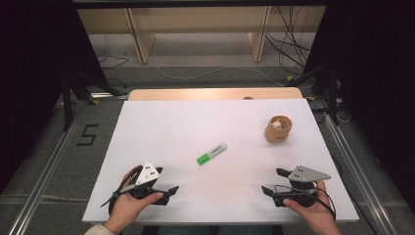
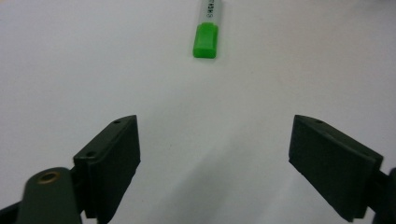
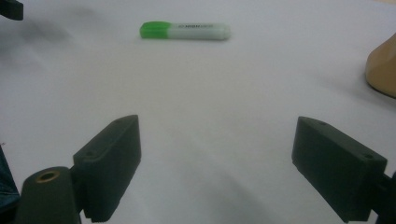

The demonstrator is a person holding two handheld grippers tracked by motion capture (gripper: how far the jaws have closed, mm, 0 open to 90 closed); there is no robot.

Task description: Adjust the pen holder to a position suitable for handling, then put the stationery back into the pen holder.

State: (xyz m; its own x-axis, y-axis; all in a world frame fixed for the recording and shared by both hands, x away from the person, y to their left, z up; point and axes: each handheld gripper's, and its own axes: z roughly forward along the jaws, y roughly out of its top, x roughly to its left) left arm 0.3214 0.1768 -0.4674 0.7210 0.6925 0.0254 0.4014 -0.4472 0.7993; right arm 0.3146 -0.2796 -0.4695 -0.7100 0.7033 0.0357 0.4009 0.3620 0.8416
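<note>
A highlighter (image 1: 212, 153) with a green cap and a pale barrel lies on the white tabletop (image 1: 171, 122), near the middle. A tan wooden cup (image 1: 278, 129) with something small and pale inside stands to its right. My left gripper (image 1: 167, 180) rests near the front left, open, jaws pointing toward the centre. My right gripper (image 1: 270, 180) rests near the front right, also open. In the left gripper view the green cap of the highlighter (image 2: 206, 41) lies beyond the empty left gripper (image 2: 215, 140). In the right gripper view the highlighter (image 3: 185, 31) lies sideways, far beyond the right gripper (image 3: 217, 140), with the cup (image 3: 383, 70) at the right edge.
A wooden strip (image 1: 215, 93) runs along the table's far edge. Metal rails (image 1: 49, 166) flank the table on both sides. Cables (image 1: 288, 44) lie on the floor behind, beside wooden shelf legs. A jaw tip of the left gripper (image 3: 10, 9) shows at the top left of the right gripper view.
</note>
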